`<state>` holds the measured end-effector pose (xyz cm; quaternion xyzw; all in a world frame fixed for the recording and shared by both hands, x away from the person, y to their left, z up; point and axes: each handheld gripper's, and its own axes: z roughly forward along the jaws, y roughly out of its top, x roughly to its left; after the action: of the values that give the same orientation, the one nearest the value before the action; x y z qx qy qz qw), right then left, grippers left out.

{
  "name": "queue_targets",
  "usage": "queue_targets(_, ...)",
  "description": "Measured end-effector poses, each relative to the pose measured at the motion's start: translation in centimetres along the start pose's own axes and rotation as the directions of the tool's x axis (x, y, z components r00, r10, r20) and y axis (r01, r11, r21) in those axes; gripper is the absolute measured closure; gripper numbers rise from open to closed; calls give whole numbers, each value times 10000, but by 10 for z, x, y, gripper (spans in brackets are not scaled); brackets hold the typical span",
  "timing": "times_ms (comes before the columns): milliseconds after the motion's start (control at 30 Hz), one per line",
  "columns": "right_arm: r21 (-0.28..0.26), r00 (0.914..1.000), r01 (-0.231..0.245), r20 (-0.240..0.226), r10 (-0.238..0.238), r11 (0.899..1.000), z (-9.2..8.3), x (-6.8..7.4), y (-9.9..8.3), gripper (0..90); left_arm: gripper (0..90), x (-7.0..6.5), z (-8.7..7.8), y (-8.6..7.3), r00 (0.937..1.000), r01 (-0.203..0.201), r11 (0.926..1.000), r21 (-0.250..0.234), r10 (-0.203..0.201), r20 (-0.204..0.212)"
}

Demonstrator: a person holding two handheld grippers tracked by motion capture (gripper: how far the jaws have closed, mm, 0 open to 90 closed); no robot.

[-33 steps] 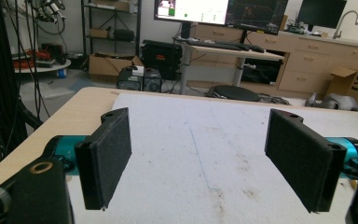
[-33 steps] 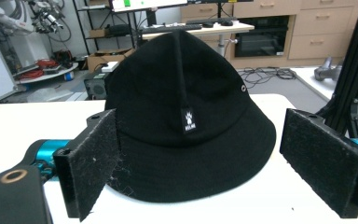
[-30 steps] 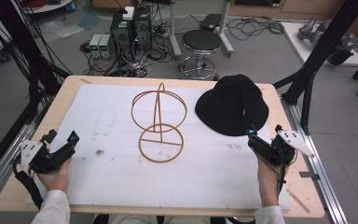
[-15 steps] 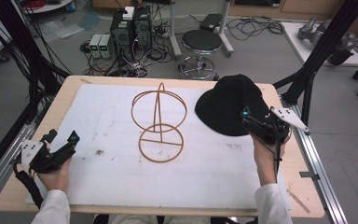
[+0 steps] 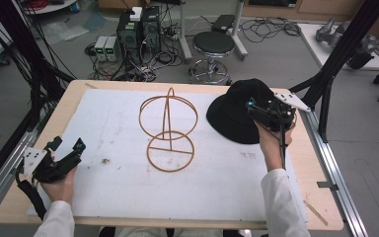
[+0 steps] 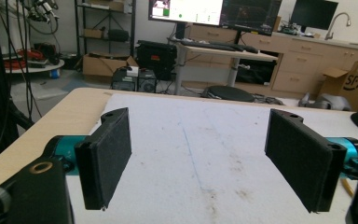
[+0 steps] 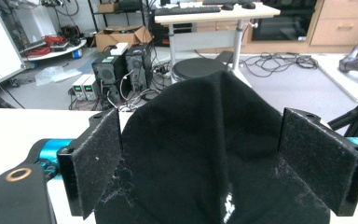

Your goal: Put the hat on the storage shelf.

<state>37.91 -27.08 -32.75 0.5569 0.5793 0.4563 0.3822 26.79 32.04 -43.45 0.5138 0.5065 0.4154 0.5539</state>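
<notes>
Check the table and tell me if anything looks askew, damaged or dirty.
Nothing looks broken or tipped. The wire stand stands upright and the black hat lies flat beside it. The white mat carries brownish smudges and a small dark speck near the stand's base; white lint clings to the right gripper pads.

Ahead of my left gripper (image 5: pixel 66 150) the white mat (image 5: pixel 103 187) lies bare between its wide-apart jaws, a free lane along the table's left side. The orange wire hat stand (image 5: pixel 169 129) rises mid-table and blocks a straight crossing between my hands. My right gripper (image 5: pixel 262 112) has its jaws spread over the black hat (image 5: pixel 234 111), whose crown bulks between them.
</notes>
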Motion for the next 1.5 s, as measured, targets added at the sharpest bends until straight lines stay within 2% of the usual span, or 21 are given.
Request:
queue_targets(67, 44, 10000, 2, 18, -2, 10000, 4, 1, -1, 131, 229, -1, -1, 0, 10000, -55, 10000, -15, 55, -4)
queue_targets(133, 143, 10000, 31, 67, -32, 9999, 15, 4, -4, 131, 229, -1, -1, 0, 10000, -49, 10000, -36, 49, 30)
queue_targets(233, 122, 9999, -133, -23, 133, 9998, 24, 4, -6, 132, 229, 0, 0, 0, 10000, 20, 10000, 36, -20, 63)
queue_targets(400, 230, 9996, -81, 267, 75, 9997, 40, 2, -13, 133, 229, 0, 0, 0, 10000, 45, 10000, 1, -45, 59)
queue_targets(500, 243, 9994, 63, 343, -72, 9997, 46, 0, -16, 133, 229, 0, 0, 0, 10000, 19, 10000, 16, -20, 63)
queue_targets(533, 447, 9991, 108, 399, -126, 9989, 53, -3, -17, 133, 229, -1, 0, 0, 10000, 9, 10000, 14, -9, 85)
queue_targets(700, 689, 9989, 218, 394, -245, 9974, 68, -5, -12, 134, 229, -2, 1, -1, 9999, -31, 10000, 49, 30, 118)
queue_targets(767, 545, 9988, 366, 318, -384, 9978, 72, -6, -13, 138, 229, -2, 1, -1, 9999, -25, 10000, 36, 24, 116)
queue_targets(900, 1005, 9986, 350, 363, -388, 9943, 83, -11, -21, 137, 229, -1, 2, -1, 9999, 28, 10000, 12, -28, 113)
queue_targets(1133, 1292, 9980, 359, 461, -422, 9910, 93, -13, -28, 139, 229, 0, 3, -1, 9999, 41, 10000, 42, -42, 126)
queue_targets(1400, 1394, 9980, 344, 480, -415, 9896, 97, -13, -32, 245, 229, -1, 3, -1, 9999, 15, 10000, 50, -16, 169)
queue_targets(1433, 1524, 9977, 393, 490, -473, 9875, 98, -13, -33, 288, 229, 0, 3, -1, 9998, 15, 10000, 53, -16, 173)
queue_targets(1500, 1616, 9985, 172, 486, -254, 9867, 99, -14, -34, 352, 229, 0, 4, -2, 9998, 74, 9999, 110, -76, 205)
